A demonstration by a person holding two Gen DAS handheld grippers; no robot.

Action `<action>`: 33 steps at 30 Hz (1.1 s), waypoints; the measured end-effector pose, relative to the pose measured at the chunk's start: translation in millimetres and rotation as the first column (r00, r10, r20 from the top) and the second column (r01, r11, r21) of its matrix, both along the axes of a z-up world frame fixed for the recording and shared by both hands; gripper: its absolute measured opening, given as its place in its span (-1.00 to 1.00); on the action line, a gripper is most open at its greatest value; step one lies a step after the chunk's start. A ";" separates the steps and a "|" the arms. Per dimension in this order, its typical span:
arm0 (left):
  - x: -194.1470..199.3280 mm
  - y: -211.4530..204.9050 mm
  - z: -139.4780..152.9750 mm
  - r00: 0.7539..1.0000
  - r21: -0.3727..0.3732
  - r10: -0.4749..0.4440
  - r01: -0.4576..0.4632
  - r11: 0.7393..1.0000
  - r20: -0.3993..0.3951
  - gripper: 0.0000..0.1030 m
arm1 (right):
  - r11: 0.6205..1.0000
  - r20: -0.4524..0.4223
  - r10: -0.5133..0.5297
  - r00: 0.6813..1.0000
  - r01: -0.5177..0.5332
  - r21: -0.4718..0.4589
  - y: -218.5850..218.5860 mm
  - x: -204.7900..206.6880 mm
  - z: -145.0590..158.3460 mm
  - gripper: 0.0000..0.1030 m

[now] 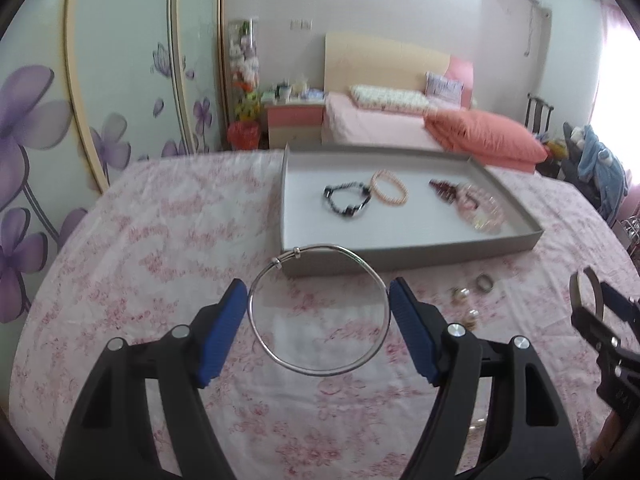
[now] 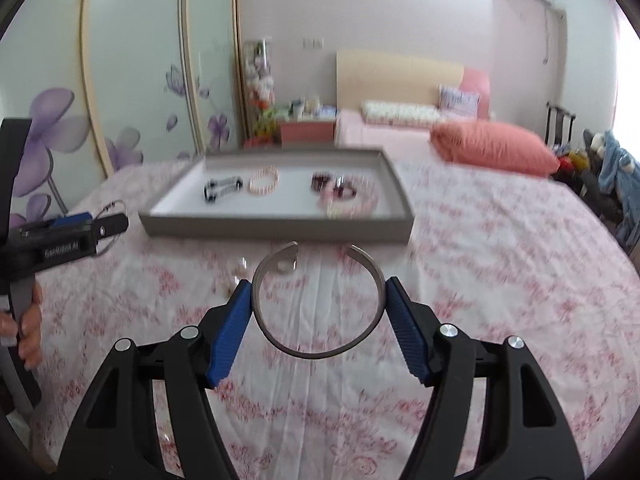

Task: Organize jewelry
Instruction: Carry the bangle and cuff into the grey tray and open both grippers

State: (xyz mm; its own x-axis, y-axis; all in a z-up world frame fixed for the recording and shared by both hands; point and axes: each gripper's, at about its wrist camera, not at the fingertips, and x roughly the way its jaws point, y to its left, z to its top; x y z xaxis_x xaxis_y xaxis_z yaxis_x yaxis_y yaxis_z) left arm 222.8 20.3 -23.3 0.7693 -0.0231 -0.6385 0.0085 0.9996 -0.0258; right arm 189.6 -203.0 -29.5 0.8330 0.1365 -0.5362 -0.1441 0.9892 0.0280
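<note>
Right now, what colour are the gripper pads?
Blue pads, clearest in the right wrist view.

Glossy metal bangle, matt cardboard tray

Thin silver bangle and flat open cuff, each aloft between jaws before grey tray.

Wrist views, facing shared tray
</note>
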 end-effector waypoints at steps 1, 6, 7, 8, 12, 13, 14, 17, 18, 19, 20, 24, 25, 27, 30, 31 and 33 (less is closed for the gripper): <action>-5.1 -3.0 3.8 1.000 0.002 -0.001 0.001 1.000 0.026 0.39 | 1.000 0.021 -0.003 1.000 0.003 0.001 0.0 -0.8 3.9 0.30; -18.7 -9.9 16.4 0.993 0.010 -0.007 0.006 1.000 0.116 0.39 | 1.000 0.132 -0.012 0.991 0.011 0.007 -0.9 -4.8 21.4 0.30; -21.5 -11.0 19.4 0.991 0.008 -0.008 0.007 1.000 0.134 0.39 | 1.000 0.154 -0.014 0.988 0.013 0.007 -1.1 -6.2 24.7 0.30; -23.6 -11.4 21.3 0.989 0.006 -0.008 0.007 1.000 0.147 0.39 | 1.000 0.182 -0.016 0.983 0.016 0.004 -0.9 -7.5 29.5 0.30; -33.1 -15.9 33.7 0.976 0.006 -0.005 0.004 1.000 0.219 0.39 | 1.000 0.264 -0.023 0.964 0.022 0.007 -1.4 -10.4 44.6 0.31; -34.5 -16.2 36.5 0.972 0.007 -0.004 0.003 1.000 0.234 0.39 | 1.000 0.280 -0.025 0.960 0.024 0.006 -0.8 -11.1 47.6 0.31; -35.9 -17.0 40.1 0.968 0.007 -0.004 0.002 1.000 0.252 0.39 | 1.000 0.293 -0.025 0.956 0.025 0.006 -1.1 -11.0 49.7 0.31; -36.9 -19.0 49.6 0.957 0.009 -0.003 0.000 1.000 0.291 0.39 | 1.000 0.331 -0.031 0.943 0.028 0.014 -2.1 -7.7 59.9 0.31; -36.3 -19.3 51.7 0.954 0.008 -0.002 0.000 1.000 0.298 0.39 | 0.999 0.337 -0.032 0.941 0.028 0.016 -1.3 -6.1 62.1 0.31; -34.9 -19.5 55.1 0.952 0.006 0.001 -0.003 1.000 0.307 0.39 | 0.999 0.347 -0.034 0.937 0.030 0.016 -0.3 -4.5 64.8 0.31; -33.4 -19.2 58.1 0.949 0.003 0.005 -0.006 1.000 0.315 0.39 | 0.999 0.357 -0.035 0.933 0.031 0.015 0.3 -2.6 67.4 0.31; -27.0 -17.1 68.3 0.939 -0.006 0.026 -0.026 1.000 0.343 0.39 | 0.999 0.378 -0.037 0.925 0.034 0.014 2.4 3.3 72.5 0.31; -25.1 -16.3 71.1 0.936 -0.008 0.033 -0.032 0.999 0.352 0.39 | 0.999 0.384 -0.037 0.922 0.035 0.013 3.2 5.7 74.0 0.31; -22.1 -14.4 74.6 0.930 -0.011 0.043 -0.042 0.999 0.365 0.39 | 0.999 0.395 -0.038 0.918 0.036 0.013 4.0 7.7 76.1 0.31; -14.4 -14.5 79.1 0.924 -0.008 0.051 -0.052 0.999 0.378 0.39 | 0.999 0.415 -0.041 0.909 0.038 0.015 6.7 13.1 79.4 0.31; -12.2 -14.3 80.3 0.924 -0.007 0.051 -0.052 0.999 0.380 0.39 | 0.999 0.420 -0.041 0.907 0.037 0.016 7.0 15.5 80.3 0.31; -5.7 -16.0 81.8 0.922 -0.004 0.050 -0.053 0.999 0.385 0.39 | 0.999 0.426 -0.038 0.904 0.035 0.014 9.4 22.7 82.7 0.31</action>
